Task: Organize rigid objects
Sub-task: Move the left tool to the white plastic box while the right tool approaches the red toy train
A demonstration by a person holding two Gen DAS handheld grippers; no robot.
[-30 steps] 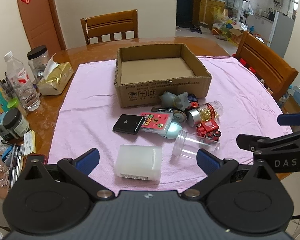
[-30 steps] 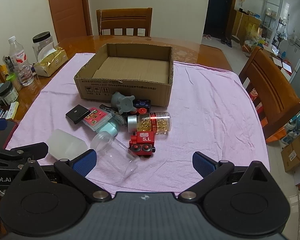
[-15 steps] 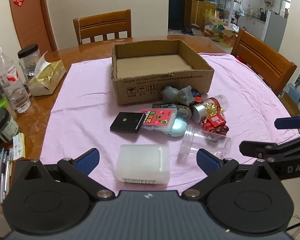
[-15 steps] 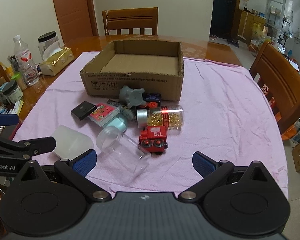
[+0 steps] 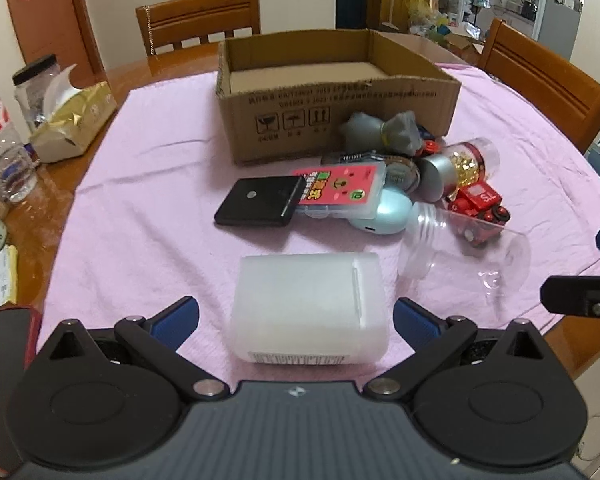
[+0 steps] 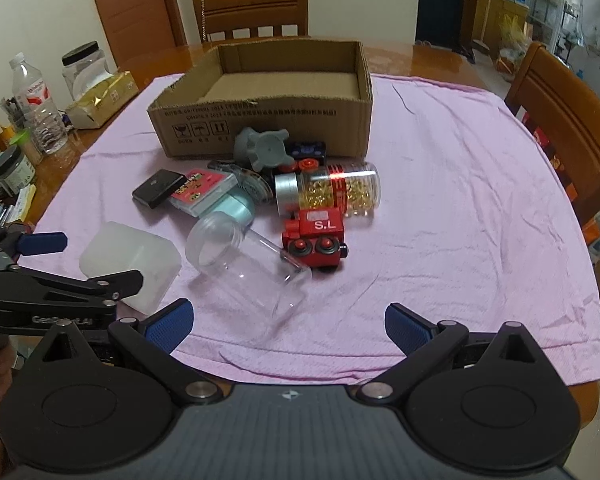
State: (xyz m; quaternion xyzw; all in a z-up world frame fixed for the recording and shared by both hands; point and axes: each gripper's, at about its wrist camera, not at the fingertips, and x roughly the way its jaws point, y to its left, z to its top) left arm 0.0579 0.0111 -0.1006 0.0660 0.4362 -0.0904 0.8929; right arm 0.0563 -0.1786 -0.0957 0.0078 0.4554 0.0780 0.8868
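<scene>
— Where's the left gripper [image 5: 296, 318]?
— Spread wide, its blue pads either side of the frosted plastic box [image 5: 308, 306] on the pink cloth [image 5: 140, 220], not touching it.
— And the right gripper [image 6: 289, 324]?
— Wide apart too, holding nothing; the clear jar [image 6: 246, 258] lies on its side just ahead, the red toy train [image 6: 316, 238] beside it.
— The cardboard box [image 6: 268, 120]?
— Beyond the pile, open.

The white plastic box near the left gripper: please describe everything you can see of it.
The white plastic box is frosted and translucent, with rounded corners, a lid seam near one end and a barcode label on its near side. It looks closed and lies flat on the pink cloth, between the open fingers of the left gripper, which do not touch it.
</scene>
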